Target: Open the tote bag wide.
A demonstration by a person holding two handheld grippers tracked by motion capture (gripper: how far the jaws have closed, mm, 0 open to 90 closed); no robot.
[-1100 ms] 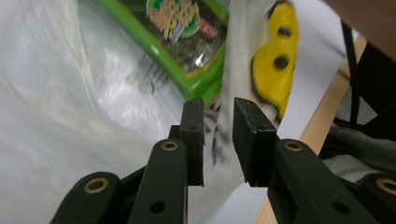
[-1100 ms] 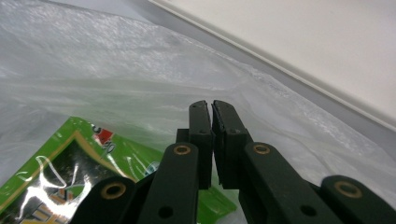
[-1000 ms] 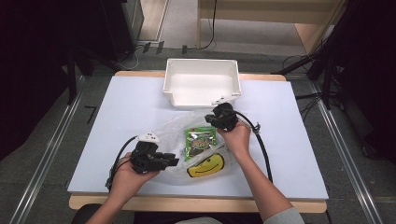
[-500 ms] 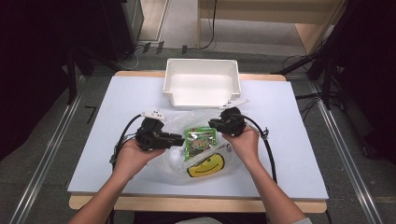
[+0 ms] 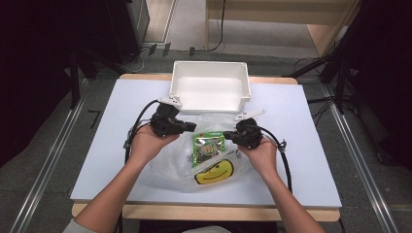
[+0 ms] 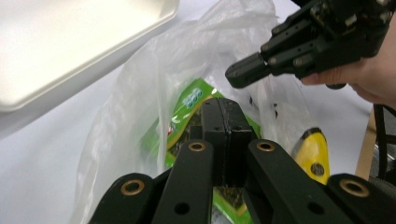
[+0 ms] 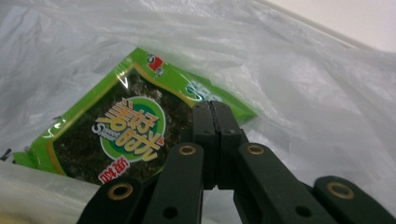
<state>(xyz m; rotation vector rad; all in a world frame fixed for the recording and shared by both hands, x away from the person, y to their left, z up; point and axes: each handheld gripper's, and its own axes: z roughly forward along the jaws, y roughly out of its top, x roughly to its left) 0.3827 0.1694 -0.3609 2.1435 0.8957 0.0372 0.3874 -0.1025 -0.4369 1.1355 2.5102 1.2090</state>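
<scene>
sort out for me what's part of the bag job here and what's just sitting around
In the job: plastic bag, green snack packet, left gripper, right gripper.
Just lying about: white tray, table.

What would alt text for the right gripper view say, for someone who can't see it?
The right gripper, two black jaws pressed shut, points at a green seaweed snack packet lying inside a clear plastic bag. The crinkled bag surrounds the packet, and a strip of white table shows at the upper right.
</scene>
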